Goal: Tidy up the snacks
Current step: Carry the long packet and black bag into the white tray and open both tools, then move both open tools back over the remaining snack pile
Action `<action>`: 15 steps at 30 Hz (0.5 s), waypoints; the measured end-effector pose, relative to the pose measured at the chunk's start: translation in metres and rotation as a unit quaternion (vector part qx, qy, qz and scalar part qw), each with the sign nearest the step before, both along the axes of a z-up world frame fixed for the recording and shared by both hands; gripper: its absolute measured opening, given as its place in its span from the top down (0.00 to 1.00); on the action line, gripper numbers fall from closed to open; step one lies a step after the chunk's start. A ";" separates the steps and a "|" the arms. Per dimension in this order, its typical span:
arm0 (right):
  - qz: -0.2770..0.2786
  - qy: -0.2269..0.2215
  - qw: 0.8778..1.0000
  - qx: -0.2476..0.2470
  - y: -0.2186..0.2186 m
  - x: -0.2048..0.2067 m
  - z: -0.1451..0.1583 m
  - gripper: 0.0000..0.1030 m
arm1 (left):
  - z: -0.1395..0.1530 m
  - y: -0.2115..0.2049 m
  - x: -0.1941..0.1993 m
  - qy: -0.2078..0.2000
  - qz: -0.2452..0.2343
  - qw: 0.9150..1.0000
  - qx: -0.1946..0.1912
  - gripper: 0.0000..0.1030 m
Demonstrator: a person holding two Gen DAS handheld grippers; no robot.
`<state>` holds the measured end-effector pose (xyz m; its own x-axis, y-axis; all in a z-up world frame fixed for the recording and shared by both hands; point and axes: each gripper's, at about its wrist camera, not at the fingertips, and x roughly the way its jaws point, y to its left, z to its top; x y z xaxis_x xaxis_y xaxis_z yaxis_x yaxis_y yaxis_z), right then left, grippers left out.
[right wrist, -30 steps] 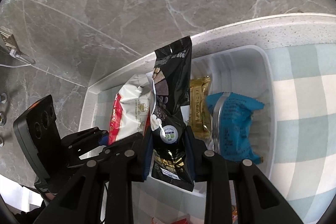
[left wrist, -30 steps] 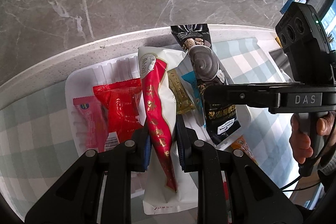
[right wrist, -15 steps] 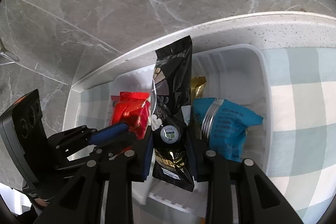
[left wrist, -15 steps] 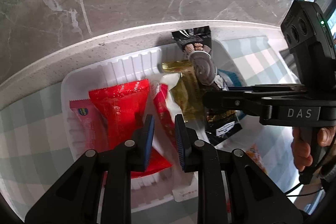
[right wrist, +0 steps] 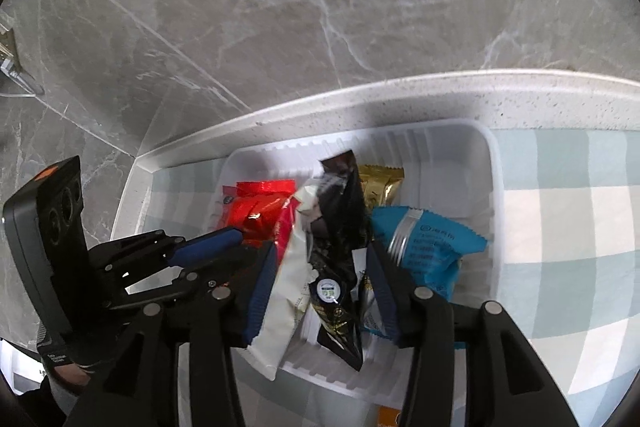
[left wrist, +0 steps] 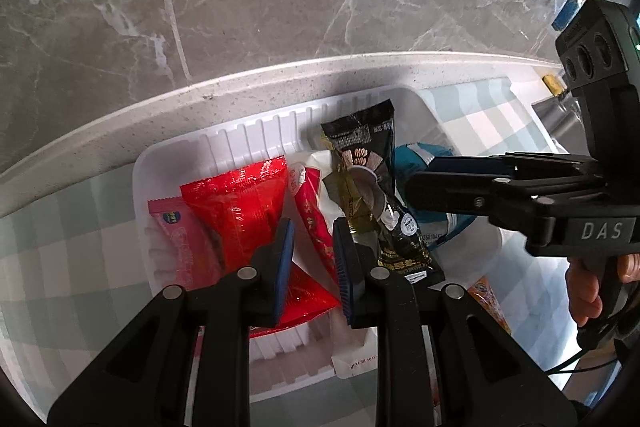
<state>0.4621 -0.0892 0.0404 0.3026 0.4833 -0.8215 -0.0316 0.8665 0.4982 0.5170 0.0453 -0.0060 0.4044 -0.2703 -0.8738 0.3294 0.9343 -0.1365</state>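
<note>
A white ribbed tray (left wrist: 248,135) (right wrist: 440,135) holds several snack packets. A black packet (left wrist: 376,187) (right wrist: 340,267) lies in its middle, free of both grippers. Beside it lie a white-and-red packet (left wrist: 316,223) (right wrist: 292,267), a shiny red packet (left wrist: 236,211) (right wrist: 260,203), a pink packet (left wrist: 180,243), a gold packet (right wrist: 380,183) and a blue packet (right wrist: 428,251). My left gripper (left wrist: 312,259) is open and empty over the white-and-red packet. My right gripper (right wrist: 320,291) is open and empty, its jaws wide on either side of the black packet.
The tray sits on a green-and-white checked cloth (right wrist: 560,211) on a white speckled counter (left wrist: 240,83) against a grey marble wall. An orange packet (left wrist: 484,291) lies on the cloth in front of the tray.
My left gripper let go of the white-and-red packet, which now lies in the tray. My right gripper opened and released the black packet into the tray.
</note>
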 end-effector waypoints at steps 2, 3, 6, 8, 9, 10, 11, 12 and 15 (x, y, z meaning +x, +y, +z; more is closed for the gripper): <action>0.000 -0.006 1.000 0.001 -0.002 -0.003 0.006 0.52 | 0.005 0.001 -0.004 -0.005 0.001 1.000 -0.003 0.82; 0.000 -0.009 1.000 0.001 -0.003 -0.005 0.010 0.52 | 0.008 0.002 -0.006 -0.007 0.002 1.000 -0.005 0.82; -0.002 -0.016 1.000 0.005 -0.005 -0.012 0.019 0.52 | 0.015 0.005 -0.013 -0.011 0.003 1.000 -0.008 0.82; -0.004 -0.020 1.000 0.007 -0.006 -0.017 0.025 0.51 | 0.021 0.006 -0.019 -0.015 0.004 1.000 -0.012 0.82; -0.005 -0.022 1.000 0.009 -0.007 -0.021 0.028 0.51 | 0.024 0.008 -0.022 -0.017 0.005 1.000 -0.014 0.82; -0.006 -0.024 1.000 0.010 -0.007 -0.023 0.030 0.51 | 0.027 0.008 -0.025 -0.019 0.005 1.000 -0.016 0.82; -0.007 -0.025 1.000 0.010 -0.008 -0.026 0.032 0.51 | 0.029 0.008 -0.029 -0.021 0.005 1.000 -0.017 0.82; -0.008 -0.028 1.000 0.011 -0.010 -0.031 0.035 0.51 | 0.032 0.009 -0.033 -0.022 0.005 1.000 -0.020 0.82; -0.011 -0.035 0.999 0.011 -0.012 -0.042 0.042 0.50 | 0.038 0.010 -0.044 -0.024 0.007 0.999 -0.026 0.82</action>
<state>0.4199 -0.1009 0.0826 0.3692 0.4931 -0.7877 -0.0478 0.8566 0.5138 0.4733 0.0550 0.0316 0.4489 -0.3090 -0.8385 0.3241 0.9307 -0.1695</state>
